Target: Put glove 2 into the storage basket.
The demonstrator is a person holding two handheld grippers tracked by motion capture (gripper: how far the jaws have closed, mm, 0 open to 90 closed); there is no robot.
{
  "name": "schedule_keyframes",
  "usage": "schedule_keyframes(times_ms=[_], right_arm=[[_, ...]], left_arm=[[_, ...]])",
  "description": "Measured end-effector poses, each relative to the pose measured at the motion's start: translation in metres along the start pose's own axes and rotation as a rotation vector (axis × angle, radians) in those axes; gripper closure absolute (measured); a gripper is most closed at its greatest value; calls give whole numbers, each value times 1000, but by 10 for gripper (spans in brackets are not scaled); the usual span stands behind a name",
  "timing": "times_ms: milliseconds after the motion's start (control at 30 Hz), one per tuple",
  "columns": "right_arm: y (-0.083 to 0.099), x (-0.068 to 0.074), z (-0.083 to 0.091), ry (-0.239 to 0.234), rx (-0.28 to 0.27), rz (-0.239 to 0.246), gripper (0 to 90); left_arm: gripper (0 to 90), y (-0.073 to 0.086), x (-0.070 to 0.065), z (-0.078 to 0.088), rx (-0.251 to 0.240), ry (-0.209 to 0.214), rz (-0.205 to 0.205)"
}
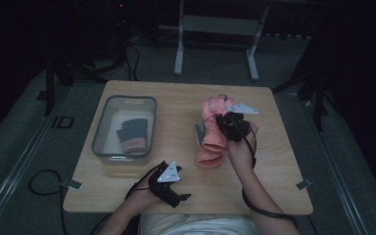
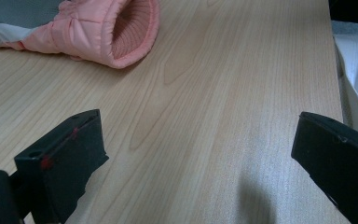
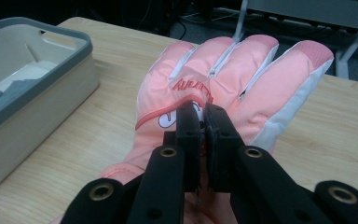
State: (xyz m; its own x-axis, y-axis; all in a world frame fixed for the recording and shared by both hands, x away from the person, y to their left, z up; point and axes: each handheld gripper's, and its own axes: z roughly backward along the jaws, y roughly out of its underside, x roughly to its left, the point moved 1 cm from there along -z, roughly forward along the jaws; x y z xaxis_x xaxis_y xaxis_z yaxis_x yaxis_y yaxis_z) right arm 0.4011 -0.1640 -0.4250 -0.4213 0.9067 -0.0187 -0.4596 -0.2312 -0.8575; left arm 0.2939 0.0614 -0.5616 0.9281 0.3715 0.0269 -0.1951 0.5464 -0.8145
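On the wooden table (image 1: 274,161), the right gripper (image 3: 203,122) has its two black jaws pinched tight on the back of a pink ski glove (image 3: 223,79), gripping the fabric just below the printed lettering. In the right gripper view the glove's four fingers, tipped in darker pink and edged with white panels, fan away from the jaws, and its finger end looks raised off the wood. From the high view the same glove (image 1: 211,129) sits right of the table's middle, its ribbed cuff end resting on the tabletop toward the person and its fingers pointing away; a grey patch shows at its left edge, probably the palm side, though the dim light makes that hard to confirm. The left gripper (image 2: 200,154) rests near the table's near edge, its jaws spread wide with bare wood between them; the glove's open cuff (image 2: 130,28) lies well beyond them. To the left stands a grey-rimmed plastic bin (image 1: 100,129), well apart from the held glove, and inside it lies a second glove (image 1: 132,135), grey with a pink cuff.
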Motion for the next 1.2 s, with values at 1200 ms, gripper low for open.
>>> schedule_keyframes(times_ms=[1200], right_arm=[[58,17,-62,-2,171,-15,817]], left_arm=[[22,0,0,0,0,11,21]])
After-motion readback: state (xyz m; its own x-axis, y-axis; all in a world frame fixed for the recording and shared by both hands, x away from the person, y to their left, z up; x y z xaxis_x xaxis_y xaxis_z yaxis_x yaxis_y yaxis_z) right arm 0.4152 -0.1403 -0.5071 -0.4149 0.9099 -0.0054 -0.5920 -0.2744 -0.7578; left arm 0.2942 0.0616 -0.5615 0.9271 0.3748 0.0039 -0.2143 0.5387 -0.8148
